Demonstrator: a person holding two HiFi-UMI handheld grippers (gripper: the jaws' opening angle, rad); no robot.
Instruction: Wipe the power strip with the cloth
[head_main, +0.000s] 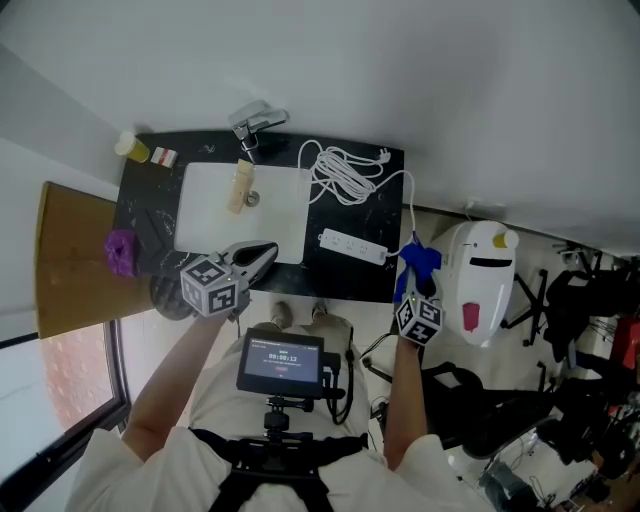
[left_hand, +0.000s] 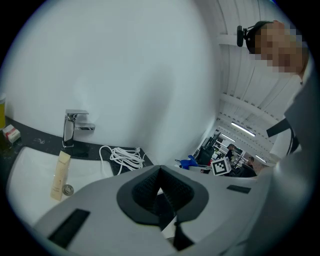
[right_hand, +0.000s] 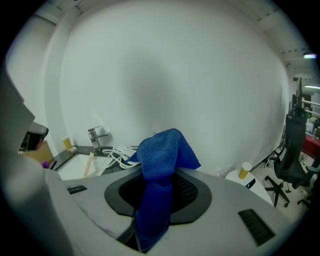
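Note:
A white power strip (head_main: 352, 246) lies on the black counter (head_main: 350, 280), right of the sink, and its white cable (head_main: 345, 172) is coiled behind it. My right gripper (head_main: 412, 272) hovers off the counter's right front corner, shut on a blue cloth (head_main: 418, 260). In the right gripper view the cloth (right_hand: 162, 155) bunches up out of the jaws and hides their tips. My left gripper (head_main: 266, 254) is over the sink's front edge, left of the strip, shut with nothing in it. In the left gripper view its pads (left_hand: 150, 187) meet.
A white sink (head_main: 210, 225) holds a cream tube (head_main: 240, 186) under a chrome faucet (head_main: 256, 122). A yellow bottle (head_main: 131, 147) and a purple object (head_main: 121, 250) sit at the left. A white appliance (head_main: 482, 280) stands right of the counter. A screen (head_main: 281, 362) hangs at the person's chest.

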